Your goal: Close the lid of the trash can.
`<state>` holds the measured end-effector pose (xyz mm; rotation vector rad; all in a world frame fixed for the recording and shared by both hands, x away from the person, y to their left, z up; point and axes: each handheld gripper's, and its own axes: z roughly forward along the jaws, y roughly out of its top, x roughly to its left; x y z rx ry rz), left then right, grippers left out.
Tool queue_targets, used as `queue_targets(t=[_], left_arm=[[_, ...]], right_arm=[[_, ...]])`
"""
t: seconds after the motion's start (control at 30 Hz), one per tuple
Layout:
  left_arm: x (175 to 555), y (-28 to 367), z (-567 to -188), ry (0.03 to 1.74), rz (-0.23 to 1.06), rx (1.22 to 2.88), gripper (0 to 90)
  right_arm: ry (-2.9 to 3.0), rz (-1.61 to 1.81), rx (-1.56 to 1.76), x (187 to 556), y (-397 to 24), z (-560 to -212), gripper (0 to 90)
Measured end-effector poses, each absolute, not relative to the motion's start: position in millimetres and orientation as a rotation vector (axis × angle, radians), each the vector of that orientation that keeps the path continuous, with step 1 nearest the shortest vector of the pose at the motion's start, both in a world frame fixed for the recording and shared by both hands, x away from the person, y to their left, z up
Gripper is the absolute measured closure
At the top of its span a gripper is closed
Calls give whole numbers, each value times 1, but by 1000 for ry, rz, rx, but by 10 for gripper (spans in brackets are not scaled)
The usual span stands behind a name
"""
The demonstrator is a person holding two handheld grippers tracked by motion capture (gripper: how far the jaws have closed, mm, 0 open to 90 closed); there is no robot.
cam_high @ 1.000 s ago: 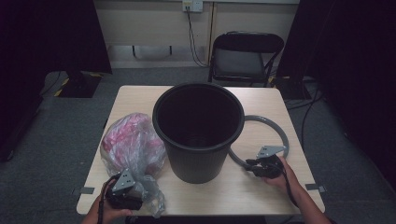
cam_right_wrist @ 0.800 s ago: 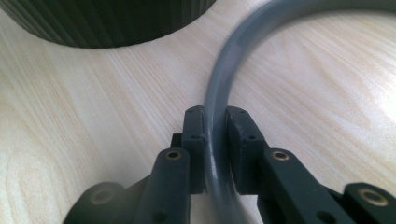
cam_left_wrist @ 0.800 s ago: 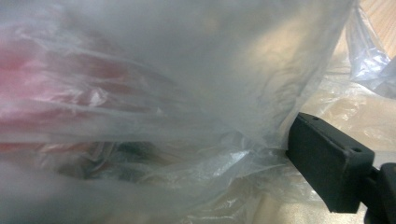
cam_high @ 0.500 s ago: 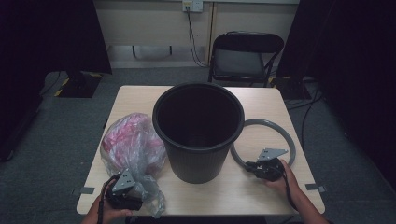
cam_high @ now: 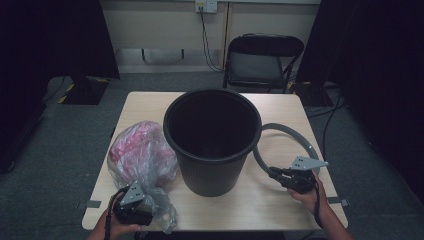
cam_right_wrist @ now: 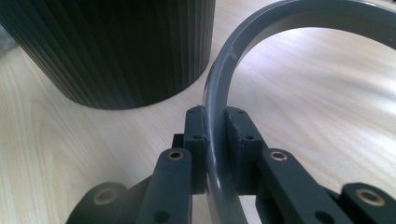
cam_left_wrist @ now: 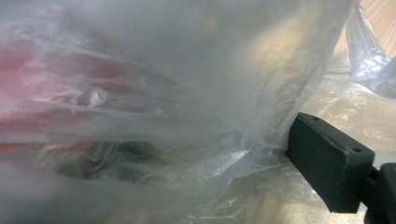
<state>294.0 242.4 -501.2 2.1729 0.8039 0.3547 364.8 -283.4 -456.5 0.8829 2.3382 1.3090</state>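
We find the right gripper clamped on the grey ring, its jaws having just been closing, and the band now stands pinched between both pads, edge up; we judge this thin-wall hold chosen because the ring offers no other purchase. The ring lies on the table at the right, just beside the black bin, its left arc hidden behind the bin wall; whether it touches the bin we cannot tell. In the right gripper view the ring curves away over the wood, with the ribbed bin wall to its left.

The left gripper sits at the near left corner, buried in the clear plastic bag with pink contents; the bag rests left of the bin, close against it. In the left gripper view the film drapes over the lens and one jaw shows at the right; whether the jaws are together or apart we cannot tell.

We judge the bin stands central and upright so that the bag may go in and the ring be seated over its rim; a loose fold could slip.
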Motion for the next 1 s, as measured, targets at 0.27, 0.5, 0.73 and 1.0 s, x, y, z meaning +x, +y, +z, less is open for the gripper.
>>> queue_targets(t=[0.27,0.5,0.73,1.0], left_arm=[[294,242,-501,804,355,2173,207],[294,242,-501,806,356,2171,207],[294,242,-501,806,356,2172,206],[294,242,-501,805,356,2171,207]], right_arm=[[2264,1341,836,355,-285,-444,793],[2113,1408,744,332,-280,-424,793],[2022,1432,683,316,-269,-409,793],[2028,1463,648,306,-268,-398,793]])
